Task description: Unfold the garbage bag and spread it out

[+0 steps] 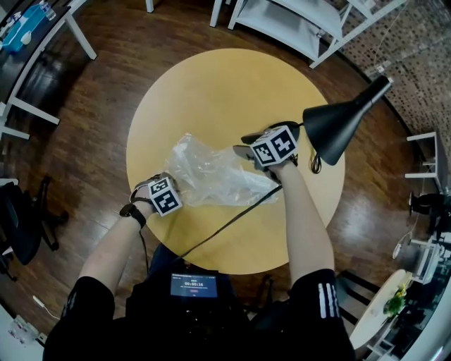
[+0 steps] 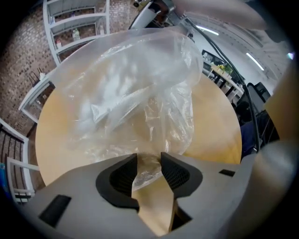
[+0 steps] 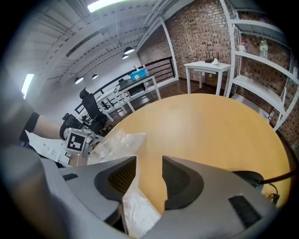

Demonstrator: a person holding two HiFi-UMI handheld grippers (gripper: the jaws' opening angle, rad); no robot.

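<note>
A clear, crumpled garbage bag (image 1: pixel 211 176) lies on the round yellow table (image 1: pixel 225 84) between my two grippers. My left gripper (image 1: pixel 175 185) is at the bag's near-left corner. In the left gripper view its jaws (image 2: pixel 148 163) pinch a bunched edge of the bag (image 2: pixel 135 93), and the rest billows away in front. My right gripper (image 1: pixel 243 144) hovers at the bag's far-right edge. In the right gripper view its jaws (image 3: pixel 149 170) stand apart. The film (image 3: pixel 117 142) runs along the left pad, and bare table shows between it and the other pad.
A black desk lamp (image 1: pixel 338 123) stands at the table's right, and its cable (image 1: pixel 225 225) trails over the near edge towards me. White shelving (image 1: pixel 296 21) stands beyond the table. A dark chair (image 1: pixel 21 218) is on the wooden floor at the left.
</note>
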